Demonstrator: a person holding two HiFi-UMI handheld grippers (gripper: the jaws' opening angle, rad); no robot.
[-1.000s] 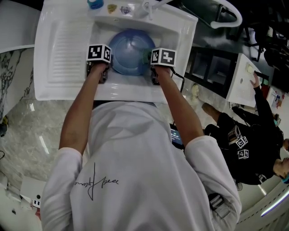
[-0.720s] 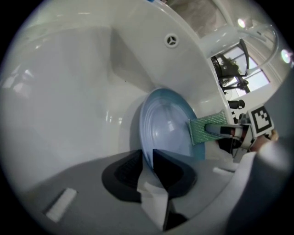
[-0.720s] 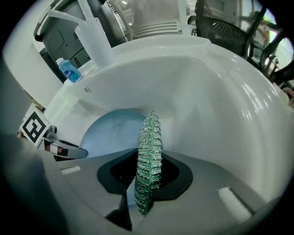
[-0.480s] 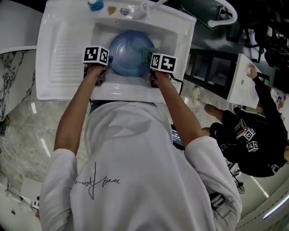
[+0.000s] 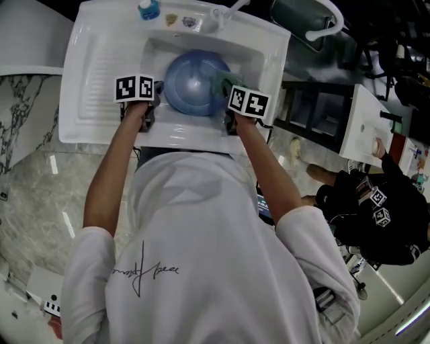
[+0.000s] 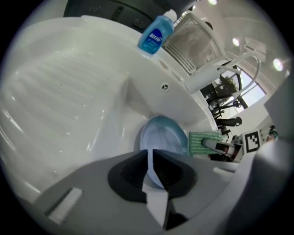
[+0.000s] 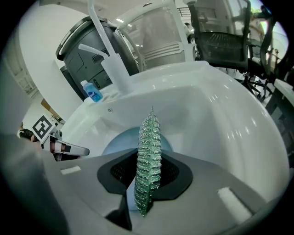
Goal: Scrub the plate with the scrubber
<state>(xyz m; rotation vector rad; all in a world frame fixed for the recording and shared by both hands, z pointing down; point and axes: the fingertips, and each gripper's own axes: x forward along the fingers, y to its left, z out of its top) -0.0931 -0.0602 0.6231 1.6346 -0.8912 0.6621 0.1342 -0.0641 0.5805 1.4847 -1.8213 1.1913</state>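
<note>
A person in a white shirt stood at a white sink and held one gripper in each hand. The blue plate was inside the basin of the sink, between the two grippers. The left gripper was at the left side of the plate, and its jaws were closed on the thin rim of the plate, which passed between them. The right gripper was at the right side of the plate. Its jaws were pressed together on the green scrubber, which stood edge-on between them and reached out beyond their tips. In the left gripper view the flat green face of the scrubber was at the right edge of the plate and seemed to touch it there. I could not tell whether the plate rested on the bottom of the basin.

The ribbed draining part of the sink was to the left of the basin. A blue soap bottle stood on the back ledge of the sink, to the left of the white faucet. The spout of the faucet went over the basin, above the plate. At the right, well apart from the sink, a second person in black clothes was standing, with cubes with square markers near the hands.
</note>
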